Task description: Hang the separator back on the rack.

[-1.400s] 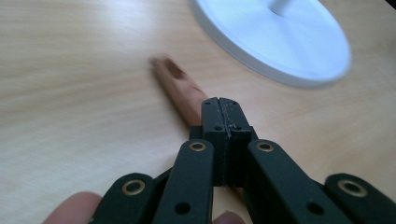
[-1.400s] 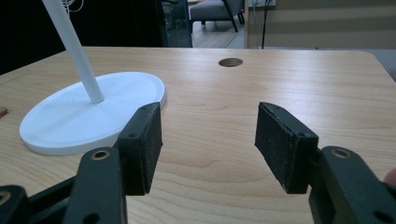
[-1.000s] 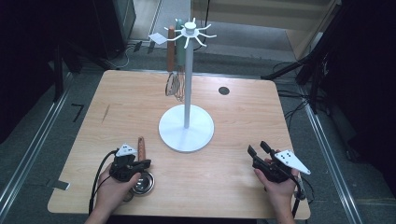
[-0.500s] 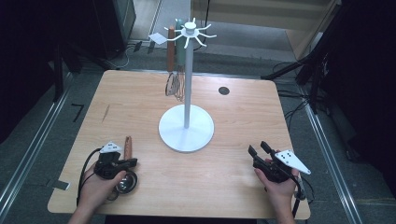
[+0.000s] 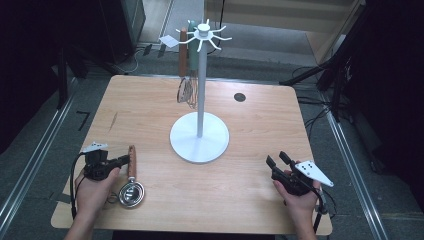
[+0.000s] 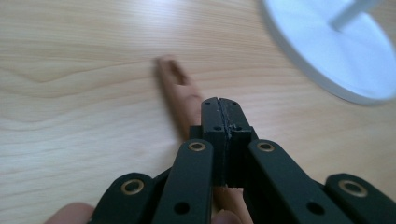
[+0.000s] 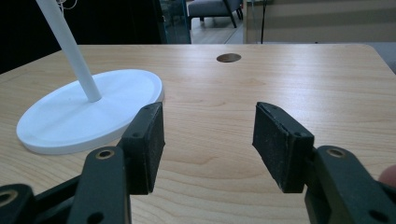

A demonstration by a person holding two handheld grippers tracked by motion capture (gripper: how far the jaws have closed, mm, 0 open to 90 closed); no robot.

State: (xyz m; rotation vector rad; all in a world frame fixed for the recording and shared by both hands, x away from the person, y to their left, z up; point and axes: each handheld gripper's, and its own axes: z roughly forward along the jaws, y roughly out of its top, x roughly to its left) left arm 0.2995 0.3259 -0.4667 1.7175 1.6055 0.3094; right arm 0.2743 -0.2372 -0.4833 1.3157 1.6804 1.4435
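Left gripper (image 5: 116, 162) clenched, nothing between its jaws; wooden-handled strainer (image 5: 131, 181) just beside on pale wood table (image 5: 250, 130) (dark room around). Right gripper (image 5: 278, 164) released, far across.

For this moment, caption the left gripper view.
Left gripper, jaws shut, above a wooden-handled utensil on the table.

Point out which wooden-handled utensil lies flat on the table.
The wooden-handled metal strainer beside the left tongs; the other utensils hang from the white stand.
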